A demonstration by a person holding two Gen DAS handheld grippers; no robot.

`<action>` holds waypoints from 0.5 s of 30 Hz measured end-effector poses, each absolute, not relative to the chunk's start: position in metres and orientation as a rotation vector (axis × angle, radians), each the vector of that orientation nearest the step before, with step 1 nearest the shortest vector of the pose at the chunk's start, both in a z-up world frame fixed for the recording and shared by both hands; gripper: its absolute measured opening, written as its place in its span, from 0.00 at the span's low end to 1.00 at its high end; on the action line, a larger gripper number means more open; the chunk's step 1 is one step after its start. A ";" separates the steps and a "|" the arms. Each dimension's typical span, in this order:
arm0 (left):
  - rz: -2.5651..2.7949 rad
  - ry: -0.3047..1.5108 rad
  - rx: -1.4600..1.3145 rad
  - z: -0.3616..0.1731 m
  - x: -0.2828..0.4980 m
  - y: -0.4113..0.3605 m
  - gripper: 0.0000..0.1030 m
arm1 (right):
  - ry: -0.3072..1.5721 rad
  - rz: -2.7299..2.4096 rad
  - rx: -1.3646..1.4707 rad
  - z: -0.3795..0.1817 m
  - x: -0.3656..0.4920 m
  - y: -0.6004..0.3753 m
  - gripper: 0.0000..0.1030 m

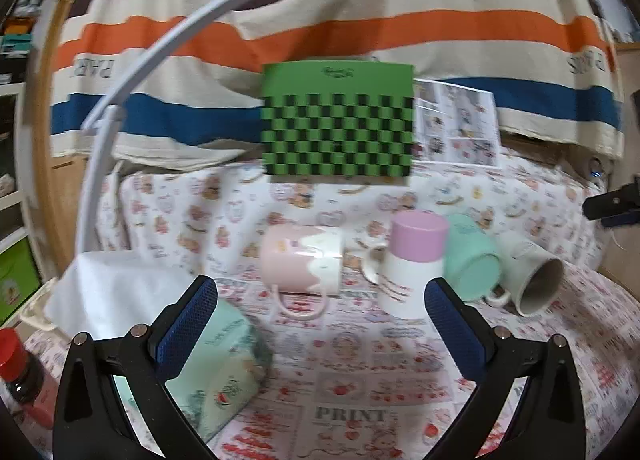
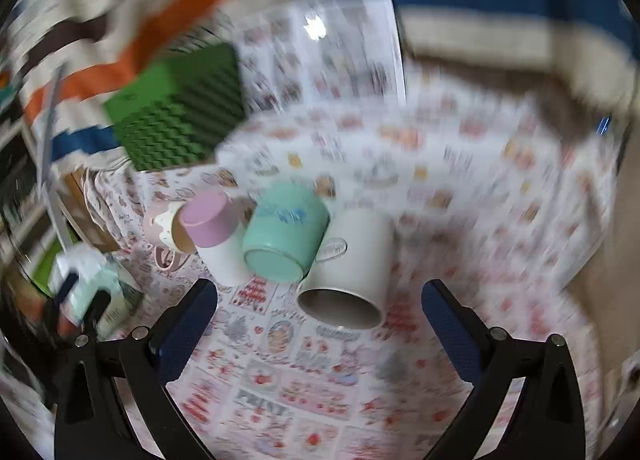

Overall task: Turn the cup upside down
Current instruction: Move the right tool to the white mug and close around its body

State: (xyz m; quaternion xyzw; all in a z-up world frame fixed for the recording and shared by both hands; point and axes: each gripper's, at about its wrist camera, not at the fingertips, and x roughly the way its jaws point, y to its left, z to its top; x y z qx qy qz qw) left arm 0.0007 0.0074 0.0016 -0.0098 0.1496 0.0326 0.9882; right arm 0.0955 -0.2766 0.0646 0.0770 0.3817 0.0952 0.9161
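Several cups lie in a row on the patterned tablecloth. A pink and white mug lies on its side. A white cup with a lilac base stands upside down. A mint mug and a pale grey-white mug lie on their sides. My left gripper is open and empty, in front of the pink mug. My right gripper is open and empty, with the white mug's mouth between the fingers. The mint mug and the lilac-based cup lie to its left. The right view is blurred.
A green checkered box stands behind the cups. A mint tissue box and a red-capped jar are at the left. A white lamp arm curves over the left. A striped cloth hangs at the back.
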 end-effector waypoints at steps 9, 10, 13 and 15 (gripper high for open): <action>0.054 0.305 -0.023 0.001 0.000 0.009 1.00 | 1.100 0.152 0.404 0.005 0.204 -0.303 0.87; 0.056 0.307 -0.024 0.001 0.001 0.009 1.00 | 1.110 0.147 0.390 0.001 0.209 -0.302 0.86; 0.056 0.324 -0.033 0.000 0.004 0.012 1.00 | 1.133 0.129 0.358 -0.016 0.221 -0.299 0.84; 0.058 0.343 -0.041 -0.001 0.008 0.013 1.00 | 1.149 0.131 0.369 -0.026 0.225 -0.302 0.82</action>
